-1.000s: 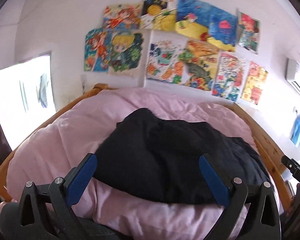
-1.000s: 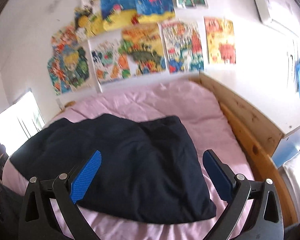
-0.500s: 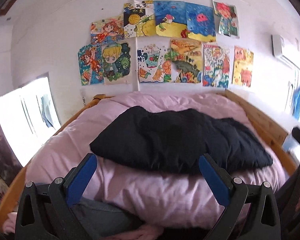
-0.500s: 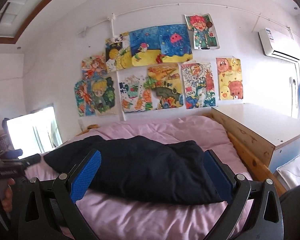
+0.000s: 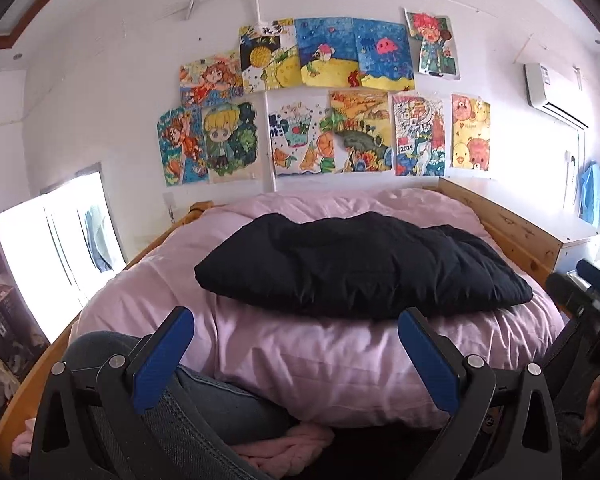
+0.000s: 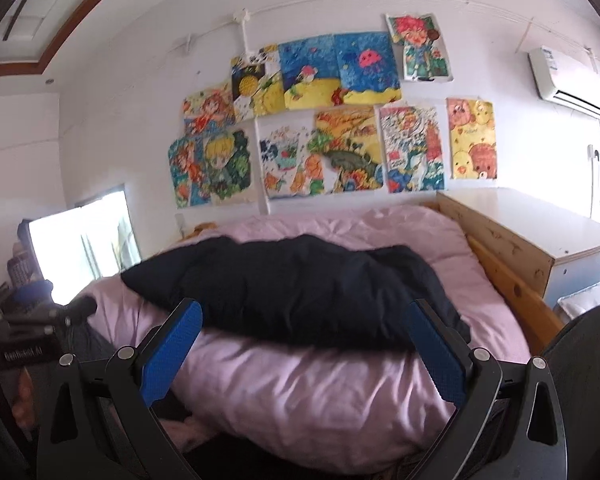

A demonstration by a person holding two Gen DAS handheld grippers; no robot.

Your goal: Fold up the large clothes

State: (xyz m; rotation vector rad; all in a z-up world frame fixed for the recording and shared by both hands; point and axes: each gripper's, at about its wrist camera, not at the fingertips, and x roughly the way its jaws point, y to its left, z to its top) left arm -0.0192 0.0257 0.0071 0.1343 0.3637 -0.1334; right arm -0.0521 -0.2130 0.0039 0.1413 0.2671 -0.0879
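Two grippers were seen held back from the bed, each with its blue-padded fingers spread wide and nothing between them. The left gripper (image 5: 292, 354) was pointed over the near edge of the pink duvet (image 5: 340, 356), and its fingers (image 5: 162, 356) were framed against a jeans-clad knee (image 5: 204, 396) that was pressed to the foot of the bed. The right gripper (image 6: 302, 350) was likewise released and empty, its fingers (image 6: 436, 354) set apart from all cloth. The large dark garment (image 5: 360, 268) was laid in a puffy, roughly oblong heap across the middle of the duvet, touched by neither gripper; in the right wrist view the same garment (image 6: 300, 296) was blurred, so its folds could not be made out. The wooden bed frame (image 5: 512, 228) was visible along the right side, and a pale wooden cabinet (image 6: 532, 236) was placed just beside it. A cluster of bright children's drawings (image 5: 328, 100) was fixed to the white wall above the bed head, an air conditioner (image 5: 552, 92) was mounted high at the right, and a bright window (image 5: 56, 256) was seen at the left.
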